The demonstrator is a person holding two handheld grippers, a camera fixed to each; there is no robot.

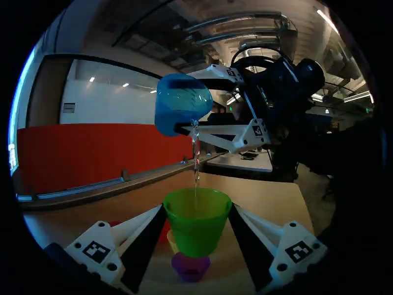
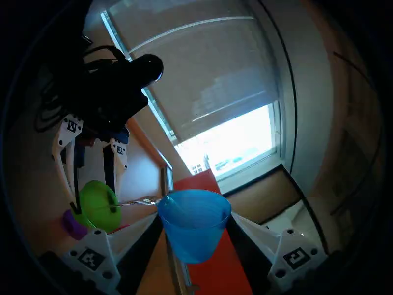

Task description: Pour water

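The right gripper (image 2: 194, 223), clamped on a tilted blue cup (image 1: 182, 105), streams water (image 1: 196, 157) into the green cup (image 1: 197, 228) gripped mid-wall by the left gripper (image 1: 196, 212) above the table (image 1: 275, 201); both cups are probably light, slick, squeezable plastic.

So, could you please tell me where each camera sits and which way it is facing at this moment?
Left gripper view: rides on the left tool, looking level across the table; its own fingers grip the green cup, the right tool tipping the blue cup ahead and above.
Right gripper view: rides on the right tool, rolled over, facing a bright window; its own fingers grip the blue cup.
Shared: both cups, both tools and the water stream between them.
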